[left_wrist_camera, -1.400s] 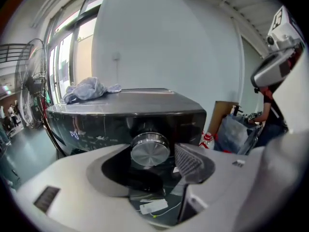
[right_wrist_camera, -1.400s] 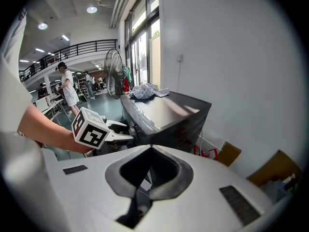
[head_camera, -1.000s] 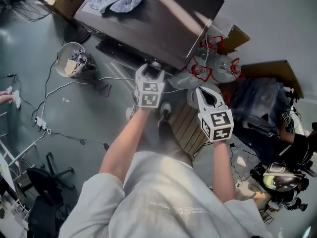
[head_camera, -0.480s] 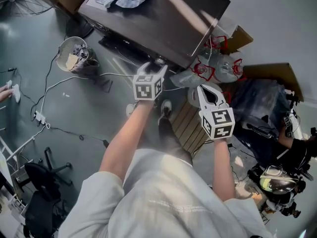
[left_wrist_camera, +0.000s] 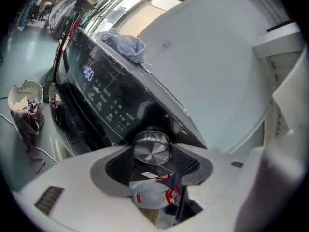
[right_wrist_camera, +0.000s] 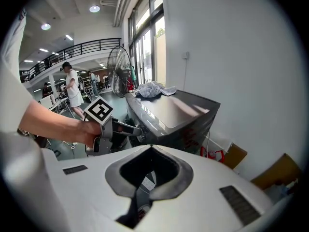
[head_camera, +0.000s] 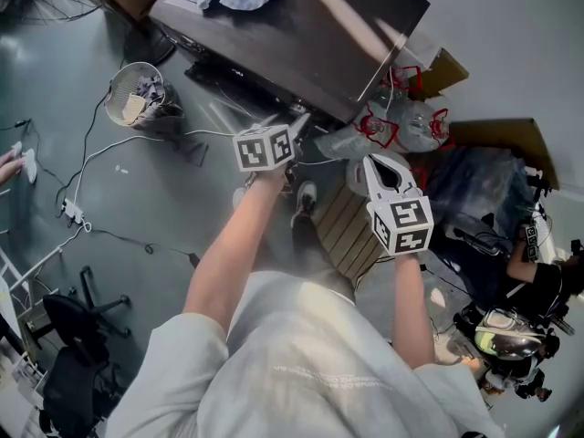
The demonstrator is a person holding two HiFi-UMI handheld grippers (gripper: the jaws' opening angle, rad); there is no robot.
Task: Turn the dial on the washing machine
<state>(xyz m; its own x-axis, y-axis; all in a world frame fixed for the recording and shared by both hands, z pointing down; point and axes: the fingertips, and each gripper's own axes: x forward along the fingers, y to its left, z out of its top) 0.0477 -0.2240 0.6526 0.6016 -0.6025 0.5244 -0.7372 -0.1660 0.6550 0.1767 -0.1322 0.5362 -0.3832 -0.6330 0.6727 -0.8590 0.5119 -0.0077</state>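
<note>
Left arm (head_camera: pixel 224 263): bare forearm stretched out to the far side, angled slightly right.
Left wrist: rolled over, so the marker cube (head_camera: pixel 265 147) sits tilted.
Left claw (head_camera: pixel 294 124): points forward and down, its jaws set wide with the pads pressed on either side of the dial (left_wrist_camera: pixel 152 148).
Right arm (head_camera: pixel 412 308): bare forearm held forward, nearer the body than the left.
Right claw (head_camera: pixel 374 162): points forward and down, well apart from the left one, with its tips together and nothing between them.
</note>
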